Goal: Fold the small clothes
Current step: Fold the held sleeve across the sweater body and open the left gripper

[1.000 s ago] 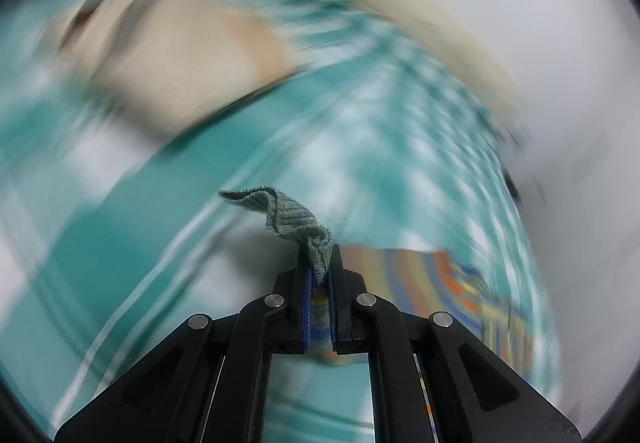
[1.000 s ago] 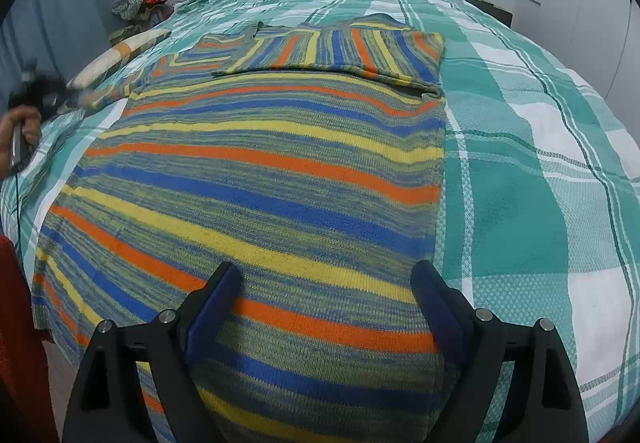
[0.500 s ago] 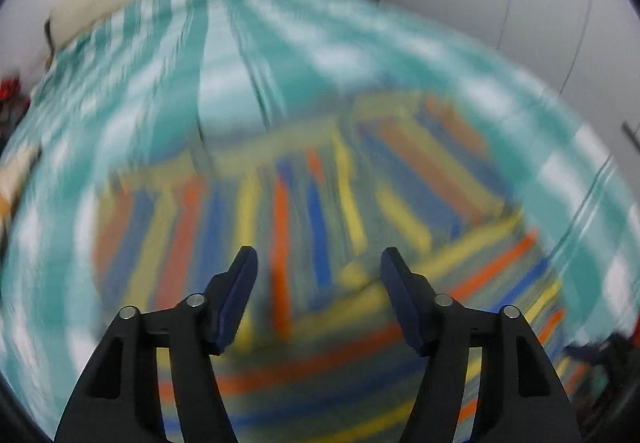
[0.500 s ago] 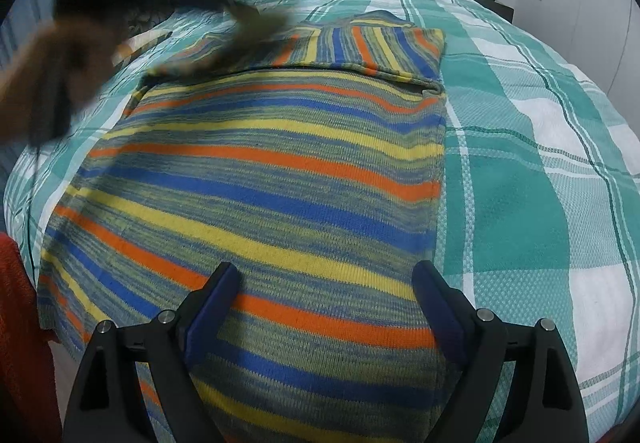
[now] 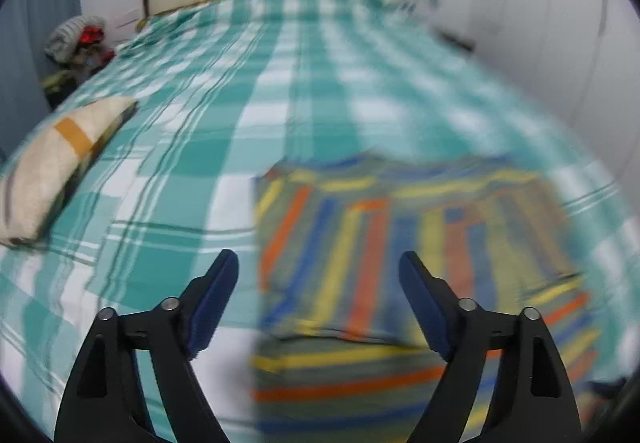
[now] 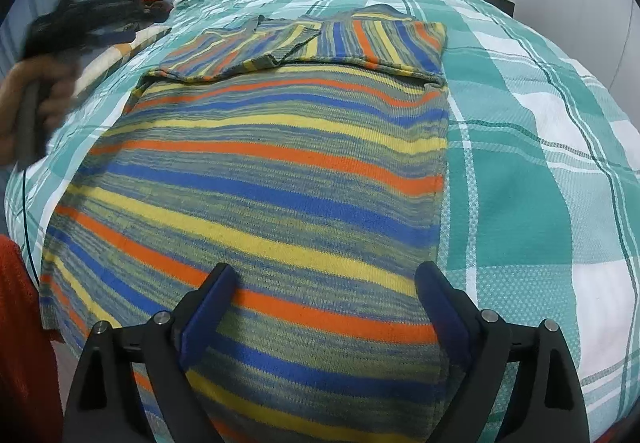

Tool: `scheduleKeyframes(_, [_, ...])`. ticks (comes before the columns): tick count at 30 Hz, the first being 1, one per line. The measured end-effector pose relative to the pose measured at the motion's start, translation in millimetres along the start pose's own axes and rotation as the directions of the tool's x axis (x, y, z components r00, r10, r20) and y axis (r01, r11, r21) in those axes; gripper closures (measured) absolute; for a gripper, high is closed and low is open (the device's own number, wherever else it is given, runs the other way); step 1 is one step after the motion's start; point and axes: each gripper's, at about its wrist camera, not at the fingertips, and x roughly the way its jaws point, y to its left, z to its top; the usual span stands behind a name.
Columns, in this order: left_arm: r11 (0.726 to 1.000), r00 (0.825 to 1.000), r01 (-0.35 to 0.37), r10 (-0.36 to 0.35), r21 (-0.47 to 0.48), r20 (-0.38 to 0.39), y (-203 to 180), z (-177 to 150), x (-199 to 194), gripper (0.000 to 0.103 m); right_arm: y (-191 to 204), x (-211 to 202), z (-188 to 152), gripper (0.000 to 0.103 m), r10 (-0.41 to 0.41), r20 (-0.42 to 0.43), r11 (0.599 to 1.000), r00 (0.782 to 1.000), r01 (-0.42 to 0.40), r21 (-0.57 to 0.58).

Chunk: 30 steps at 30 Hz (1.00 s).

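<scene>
Released a second ago, the sleeve cuff no longer sits pinched in the left gripper (image 5: 319,271), whose jaws now stand wide apart with nothing between them; that sleeve now lies folded across the top of the striped sweater (image 6: 256,179), beside the other folded sleeve. The left tool has swung from the far side of the bed to hover above the folded part, which lies just ahead of and between its jaws, slightly toward the right finger. Motion blur in the left wrist view suggests it is on the move.

From the right wrist view, the right gripper (image 6: 326,295) hangs over the near hem, its jaws spread wide and empty, the sweater's lower body filling the gap between them and running forward. The sweater's right edge lies in line with the right finger. The left tool appears up and to the left of these jaws, blurred, held in a hand (image 6: 38,99).

Both sleeves look tucked in so the body forms a neat rectangle on the checked bedspread (image 6: 540,171). The likely next step is lifting the hem toward the shoulders, which would explain the right tool waiting at the bottom edge. A cream pillow (image 5: 60,159) lies well left of the left jaws.
</scene>
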Motion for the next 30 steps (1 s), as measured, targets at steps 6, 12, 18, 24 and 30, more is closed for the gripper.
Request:
scheduleKeyframes(6, [0.998, 0.989, -0.046, 0.039, -0.049, -0.141, 25, -50, 40, 0.008, 0, -2, -3, 0.012, -0.003, 0.002, 1.0, 1.0, 0.004, -0.019])
scheduleKeyframes(12, [0.997, 0.997, 0.046, -0.049, -0.057, -0.056, 10, -78, -45, 0.011, -2, -10, 4, 0.015, -0.004, 0.004, 1.0, 1.0, 0.004, -0.003])
scheduleKeyframes(18, [0.983, 0.98, 0.168, -0.159, 0.074, -0.119, -48, -161, -94, 0.004, 3, -38, 10, 0.015, 0.002, 0.074, 1.0, 0.997, -0.002, -0.002])
scheduleKeyframes(24, [0.988, 0.97, 0.126, -0.103, 0.09, -0.221, -67, -218, -103, 0.001, 18, -12, -25, 0.014, -0.047, -0.104, 0.995, 0.994, 0.038, -0.087])
scheduleKeyframes(30, [0.988, 0.968, 0.126, -0.101, 0.094, -0.229, -70, -219, -101, 0.0, 19, -12, -30, 0.012, -0.061, -0.122, 0.995, 0.991, 0.051, -0.082])
